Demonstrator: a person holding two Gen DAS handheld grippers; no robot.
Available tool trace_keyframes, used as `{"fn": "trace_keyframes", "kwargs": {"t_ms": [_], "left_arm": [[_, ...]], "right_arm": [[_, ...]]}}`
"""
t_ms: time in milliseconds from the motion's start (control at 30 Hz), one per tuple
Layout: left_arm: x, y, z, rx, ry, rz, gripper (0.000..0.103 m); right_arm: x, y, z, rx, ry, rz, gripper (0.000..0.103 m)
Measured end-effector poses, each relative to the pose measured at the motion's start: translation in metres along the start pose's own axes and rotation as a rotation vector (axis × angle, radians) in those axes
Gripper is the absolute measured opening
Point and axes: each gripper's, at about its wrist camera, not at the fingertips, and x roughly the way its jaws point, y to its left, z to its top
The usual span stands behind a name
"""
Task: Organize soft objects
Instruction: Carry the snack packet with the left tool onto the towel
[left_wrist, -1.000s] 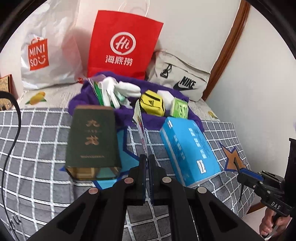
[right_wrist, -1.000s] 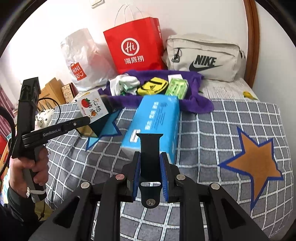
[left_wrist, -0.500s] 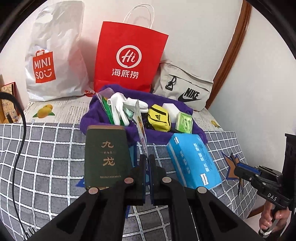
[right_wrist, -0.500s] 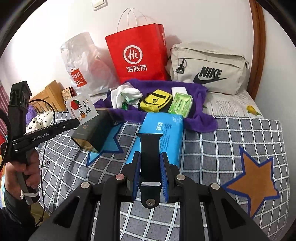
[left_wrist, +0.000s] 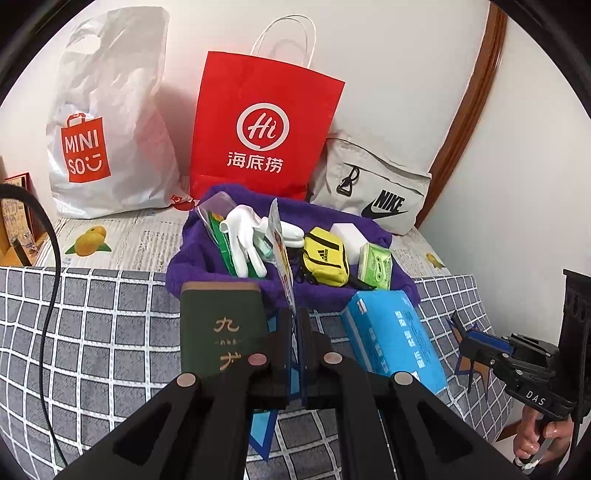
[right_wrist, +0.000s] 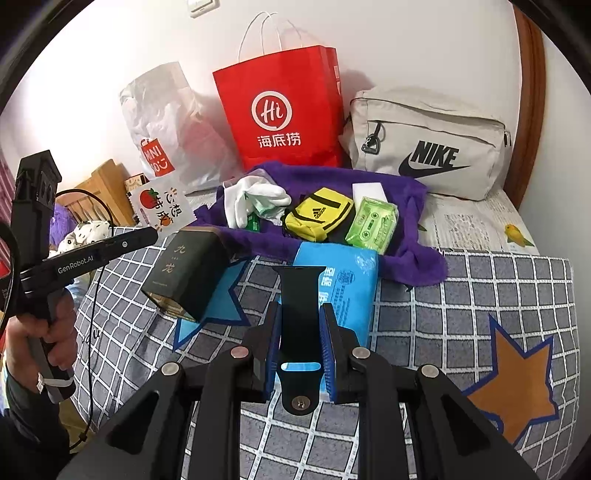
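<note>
My left gripper is shut on a thin white strawberry-print sachet, seen edge-on here and flat in the right wrist view. My right gripper is shut on a black watch strap that stands up between its blue pads. Both hover over the checked bedcover. Beyond them a purple towel carries white gloves, a yellow pouch and a green tissue pack. A blue tissue pack and a dark green box lie in front of the towel.
Against the wall stand a red paper bag, a white Miniso bag and a grey Nike bag. A black cable hangs at the left. A wooden bed frame runs up the right. A person's hand grips the left tool.
Both grippers have drawn back and slightly up from the bed, so the bags and towel sit farther off. Each keeps its hold on its item.
</note>
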Motion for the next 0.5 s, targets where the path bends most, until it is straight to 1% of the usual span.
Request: {"fn": "trace_keyframes", "kwargs": {"t_ms": [267, 500], "left_arm": [[0.011, 0.008, 0.017, 0.001, -0.001, 0.008, 0.004], [0.026, 0.013, 0.034, 0.008, 0.006, -0.001, 0.004]], "right_arm": [[0.014, -0.003, 0.021, 0.000, -0.001, -0.008, 0.021], [0.030, -0.008, 0.040, -0.007, -0.006, -0.017, 0.020]]}}
